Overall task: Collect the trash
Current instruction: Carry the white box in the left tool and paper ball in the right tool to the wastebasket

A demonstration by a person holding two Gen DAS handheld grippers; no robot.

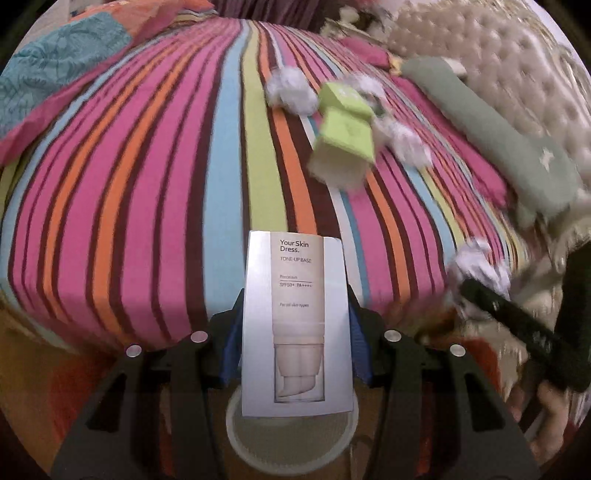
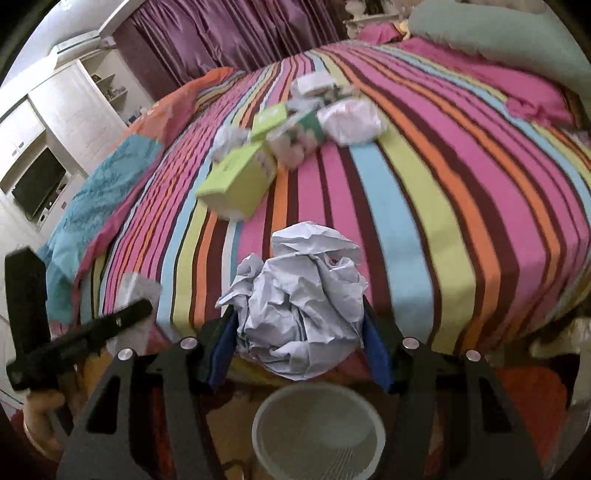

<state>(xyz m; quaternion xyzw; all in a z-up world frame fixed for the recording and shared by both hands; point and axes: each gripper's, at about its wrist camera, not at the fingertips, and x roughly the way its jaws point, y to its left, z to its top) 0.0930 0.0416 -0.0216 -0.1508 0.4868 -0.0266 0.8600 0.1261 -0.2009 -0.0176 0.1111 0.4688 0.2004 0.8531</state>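
Observation:
My left gripper [image 1: 294, 325] is shut on a white cosmetic box [image 1: 295, 317] printed "Your Skin Dress", held upright above a round white waste bin [image 1: 240, 435]. My right gripper [image 2: 299, 325] is shut on a ball of crumpled white paper [image 2: 299, 302], held above the same bin [image 2: 317, 424]. More trash lies on the striped bed: lime green boxes [image 1: 343, 140] [image 2: 236, 177], crumpled paper balls [image 1: 291, 90] [image 2: 351, 120] and a green-white carton [image 2: 299, 136].
The striped bedspread [image 1: 147, 184] fills both views. A grey-green pillow [image 1: 498, 140] and tufted headboard [image 1: 498, 62] lie right. A blue-orange blanket [image 2: 107, 192], white wardrobe with TV [image 2: 37, 184] and purple curtain [image 2: 229, 33] stand left.

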